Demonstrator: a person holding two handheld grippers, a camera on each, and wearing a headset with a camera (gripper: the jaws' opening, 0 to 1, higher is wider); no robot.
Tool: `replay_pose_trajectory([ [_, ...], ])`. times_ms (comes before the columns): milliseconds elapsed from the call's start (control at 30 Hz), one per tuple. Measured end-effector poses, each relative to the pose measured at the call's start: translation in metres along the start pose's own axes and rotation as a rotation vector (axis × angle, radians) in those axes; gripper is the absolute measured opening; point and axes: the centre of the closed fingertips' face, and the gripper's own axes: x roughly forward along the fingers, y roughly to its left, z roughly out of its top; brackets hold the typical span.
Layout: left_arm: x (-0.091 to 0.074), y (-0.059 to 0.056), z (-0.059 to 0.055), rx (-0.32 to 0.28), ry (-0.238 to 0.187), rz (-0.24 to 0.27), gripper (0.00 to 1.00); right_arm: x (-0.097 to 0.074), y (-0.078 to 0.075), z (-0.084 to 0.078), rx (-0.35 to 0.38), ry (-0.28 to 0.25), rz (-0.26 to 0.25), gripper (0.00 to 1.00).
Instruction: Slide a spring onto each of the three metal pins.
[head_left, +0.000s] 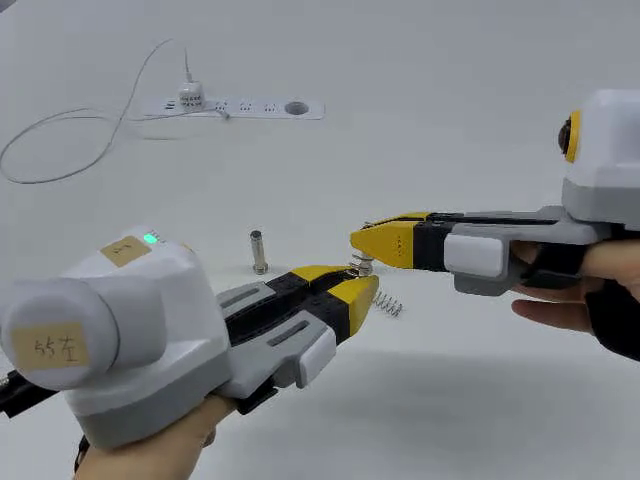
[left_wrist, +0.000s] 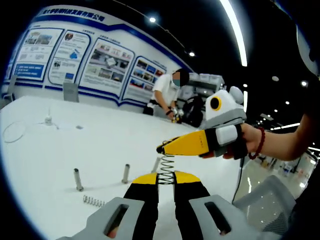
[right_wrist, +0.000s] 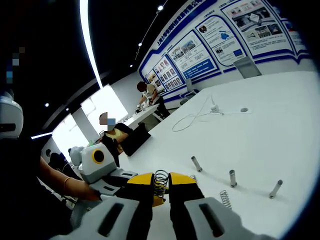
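Holding one spring (left_wrist: 166, 169) in mid-air between both tongs right now, above the white workbench (head_left: 470, 400). My left gripper (head_left: 362, 288) is pinched on its lower end and my right gripper (head_left: 358, 245) is closed on the upper end. So both sets of jaws are together on the same spring, with the coils standing roughly upright between them. In the right gripper view all three posts look bare as far as I can tell: first pin (right_wrist: 196, 163), second pin (right_wrist: 232, 178) and third pin (right_wrist: 275, 189), standing in a row just beyond the tips. A loose spring (right_wrist: 225, 198) lies flat on the bench near them.

So I reckon none of the three is done yet, and this is basically a hand-over before the first drop. My thinking on doing it well:

- Only one tong should end up carrying it, gripping the side of the coils near the top so the bottom opening stays clear. If the jaws sit across the end, the pin has nowhere to go.
- Keep the squeeze light, since a little spring like this will probably bow or ping away if crushed.
- Line the axis up straight over a pin, come down vertically, and let go only once a few coils are over the tip.

A tilted entry will likely just snag on the pin's rim or knock it over.
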Motion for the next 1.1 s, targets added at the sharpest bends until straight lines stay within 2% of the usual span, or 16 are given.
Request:
replay_pose_trajectory([
  [100, 0.001, 0.000, -0.001, 0.035, 0.011, 0.007, 0.11, 0.000, 0.004, -0.001, -0.037, 0.006, 0.009, 0.12],
  [133, 0.001, 0.000, -0.002, 0.049, 0.017, 0.011, 0.11, 0.000, 0.006, -0.002, -0.083, 0.011, 0.011, 0.11],
  [367, 0.003, 0.000, -0.005, 0.126, 0.059, 0.020, 0.12, 0.000, 0.010, -0.003, -0.134, 0.016, -0.002, 0.11],
  [467, 0.003, 0.002, -0.008, 0.186, 0.091, 0.031, 0.14, -0.002, 0.010, 0.003, -0.151, -0.001, -0.012, 0.11],
  [667, 0.001, 0.003, -0.012, 0.198, 0.110, 0.037, 0.26, -0.007, 0.008, 0.009, -0.202, -0.009, -0.030, 0.11],
  [767, -0.001, 0.006, -0.014, 0.218, 0.120, 0.047, 0.33, -0.010, 0.004, 0.009, -0.240, 0.000, -0.055, 0.11],
  [933, -0.004, 0.008, -0.015, 0.244, 0.127, 0.054, 0.43, -0.017, -0.006, 0.016, -0.263, -0.012, -0.086, 0.11],
  [1100, -0.006, 0.011, -0.015, 0.283, 0.139, 0.067, 0.52, -0.023, -0.020, 0.022, -0.283, -0.025, -0.140, 0.11],
])
